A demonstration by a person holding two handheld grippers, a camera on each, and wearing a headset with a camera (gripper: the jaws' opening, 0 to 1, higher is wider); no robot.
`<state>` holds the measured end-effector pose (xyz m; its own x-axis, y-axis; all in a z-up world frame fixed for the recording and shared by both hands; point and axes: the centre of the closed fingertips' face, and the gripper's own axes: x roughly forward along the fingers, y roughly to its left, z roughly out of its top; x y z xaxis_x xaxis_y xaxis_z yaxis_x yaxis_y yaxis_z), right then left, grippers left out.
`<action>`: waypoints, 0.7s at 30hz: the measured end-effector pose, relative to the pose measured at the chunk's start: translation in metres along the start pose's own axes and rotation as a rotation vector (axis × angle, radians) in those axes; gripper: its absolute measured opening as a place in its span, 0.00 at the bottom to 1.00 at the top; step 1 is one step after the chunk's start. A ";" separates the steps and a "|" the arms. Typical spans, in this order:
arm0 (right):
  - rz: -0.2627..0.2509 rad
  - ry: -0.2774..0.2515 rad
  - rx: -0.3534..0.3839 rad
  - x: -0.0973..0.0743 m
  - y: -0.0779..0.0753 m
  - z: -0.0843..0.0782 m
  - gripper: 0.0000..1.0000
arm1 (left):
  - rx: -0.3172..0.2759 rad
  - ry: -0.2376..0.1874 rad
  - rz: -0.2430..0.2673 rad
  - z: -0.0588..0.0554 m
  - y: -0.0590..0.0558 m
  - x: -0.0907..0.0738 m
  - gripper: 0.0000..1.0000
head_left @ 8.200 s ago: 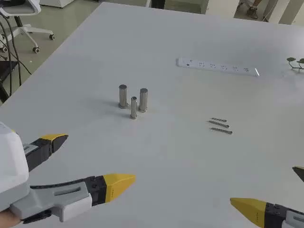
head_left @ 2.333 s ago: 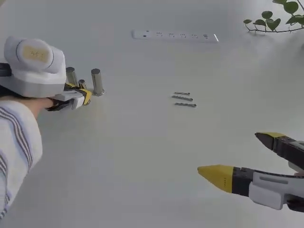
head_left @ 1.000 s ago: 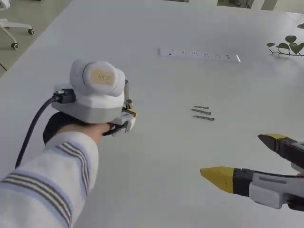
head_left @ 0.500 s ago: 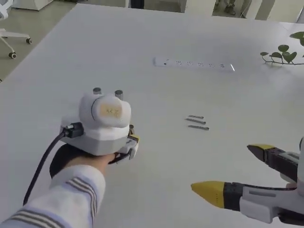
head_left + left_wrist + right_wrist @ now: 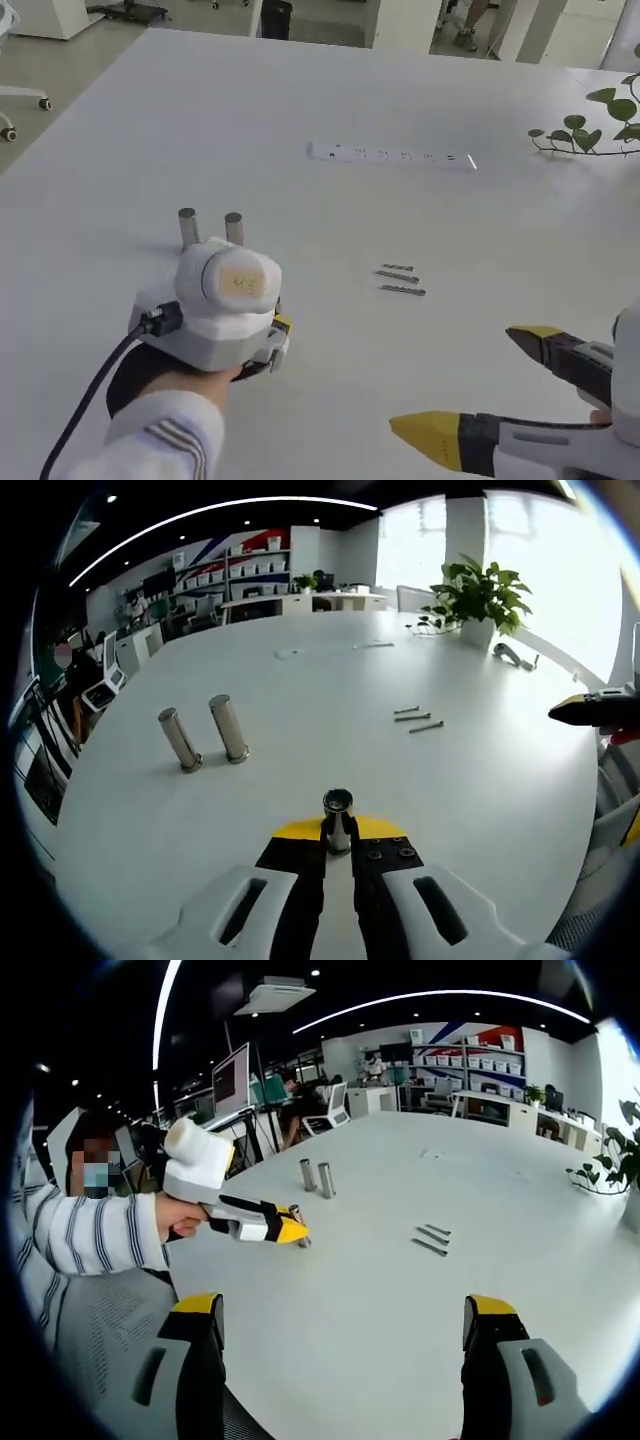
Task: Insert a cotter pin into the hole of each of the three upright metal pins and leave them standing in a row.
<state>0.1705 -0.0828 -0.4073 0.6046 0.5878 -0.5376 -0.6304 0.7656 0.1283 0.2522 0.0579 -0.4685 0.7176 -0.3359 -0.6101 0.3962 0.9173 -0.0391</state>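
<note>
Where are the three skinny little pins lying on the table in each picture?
Head view: the cotter pins lie right of centre, to the right of the two standing metal pins.
Left gripper view: the cotter pins lie right of centre, with the standing pins on the left.
Right gripper view: the cotter pins lie just right of centre, with the standing pins up and to the left.
Shared landmark: the two standing metal pins.

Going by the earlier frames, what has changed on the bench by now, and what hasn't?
The left gripper reached to the cluster of three, shut on one metal pin and drew it toward the person, away from the other two pins. Those two stand where they were. The cotter pins lie untouched, and the right gripper stays open, holding nothing.
</note>
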 end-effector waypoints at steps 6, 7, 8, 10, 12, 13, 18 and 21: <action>0.003 0.007 0.005 0.002 0.001 -0.003 0.99 | 0.023 -0.016 0.008 0.000 0.001 0.002 0.05; 0.004 0.008 0.006 0.002 0.001 -0.003 0.99 | 0.025 -0.018 0.008 0.001 0.001 0.002 0.05; 0.004 0.009 0.006 0.002 0.001 -0.003 0.99 | 0.028 -0.020 0.008 0.001 0.001 0.003 0.05; 0.004 0.009 0.005 0.002 0.002 -0.003 0.99 | 0.030 -0.023 0.012 0.002 0.001 0.003 0.05; 0.004 0.007 0.005 0.002 0.002 -0.003 0.99 | 0.021 -0.029 0.010 0.002 0.001 0.004 0.05; 0.004 0.007 0.005 0.002 0.002 -0.003 0.99 | 0.019 -0.031 0.008 0.002 0.000 0.004 0.05; 0.004 0.013 0.000 0.002 0.003 -0.004 0.99 | 0.018 -0.035 0.014 0.001 -0.001 0.003 0.05; 0.008 0.010 -0.002 0.002 0.004 -0.003 0.99 | 0.065 -0.044 0.000 0.001 -0.003 0.002 0.05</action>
<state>0.1676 -0.0794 -0.4100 0.5948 0.5911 -0.5449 -0.6358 0.7607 0.1312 0.2534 0.0539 -0.4688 0.7417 -0.3467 -0.5743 0.4316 0.9020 0.0130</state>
